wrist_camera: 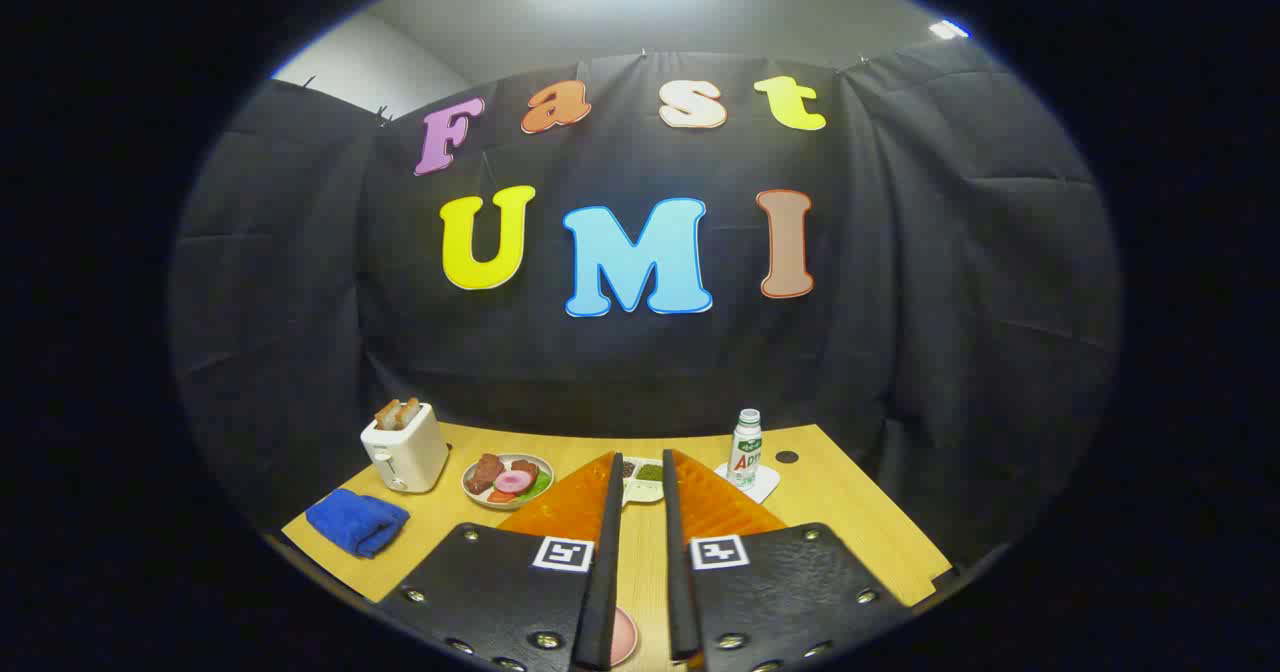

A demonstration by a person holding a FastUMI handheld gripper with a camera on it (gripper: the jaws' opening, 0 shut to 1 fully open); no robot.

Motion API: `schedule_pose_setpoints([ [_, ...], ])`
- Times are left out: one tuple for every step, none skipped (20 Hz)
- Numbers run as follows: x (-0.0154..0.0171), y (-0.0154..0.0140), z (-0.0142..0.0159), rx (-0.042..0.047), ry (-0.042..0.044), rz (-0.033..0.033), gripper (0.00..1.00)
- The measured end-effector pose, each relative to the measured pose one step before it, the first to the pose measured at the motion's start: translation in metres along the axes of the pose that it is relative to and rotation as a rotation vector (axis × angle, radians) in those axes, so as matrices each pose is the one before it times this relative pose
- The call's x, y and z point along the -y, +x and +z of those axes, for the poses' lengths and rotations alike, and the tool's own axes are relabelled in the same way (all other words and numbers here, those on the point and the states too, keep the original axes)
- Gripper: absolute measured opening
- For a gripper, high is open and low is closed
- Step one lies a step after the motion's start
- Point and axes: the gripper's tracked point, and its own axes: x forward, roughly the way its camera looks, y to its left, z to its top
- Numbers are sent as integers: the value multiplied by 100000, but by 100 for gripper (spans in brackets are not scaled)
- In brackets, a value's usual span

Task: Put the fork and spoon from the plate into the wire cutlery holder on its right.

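The tool point(640, 472) sits at the bottom centre, raised above the surface point(860, 512) and pointing toward the back wall, its fingers point(610, 512) nearly closed with a narrow gap and nothing held. Just beyond the tips a small tray point(640, 482) peeks through. Lower left lie a plate of food point(507, 480), a toaster point(405, 447) and a blue cloth point(357, 520); right, a bottle point(745, 449) on a coaster. The surface's right edge has open room. Fork, spoon and holder cannot be made out.
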Motion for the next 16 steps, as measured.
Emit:
schedule_pose_setpoints([
  [372, -20, -105, 139, -139, -186, 28],
  [185, 41, 365, 894, -342, -429, 30],
  [-74, -76, 194, 732, -402, -225, 30],
  [-52, -72, 184, 560, -309, 29, 31],
  [49, 65, 38, 403, -220, 95, 31],
  [59, -26, 102, -199, -210, 369, 32],
  [41, 18, -93, -340, -246, 487, 34],
  [-35, -55, 140, -317, -376, 226, 35],
  [-19, 166, -103, -286, -60, 455, 35],
  [-60, 4, 101, -235, -186, 433, 35],
  [78, 153, -168, -299, -260, 360, 35],
  [-52, 33, -21, -305, -300, 459, 35],
  [30, 111, -192, -577, -540, 202, 35],
  [-44, 22, -76, -628, -383, 313, 35],
  [-78, 253, -358, -1265, -105, 486, 35],
  [-300, 180, -719, -2428, -105, 889, 35],
])
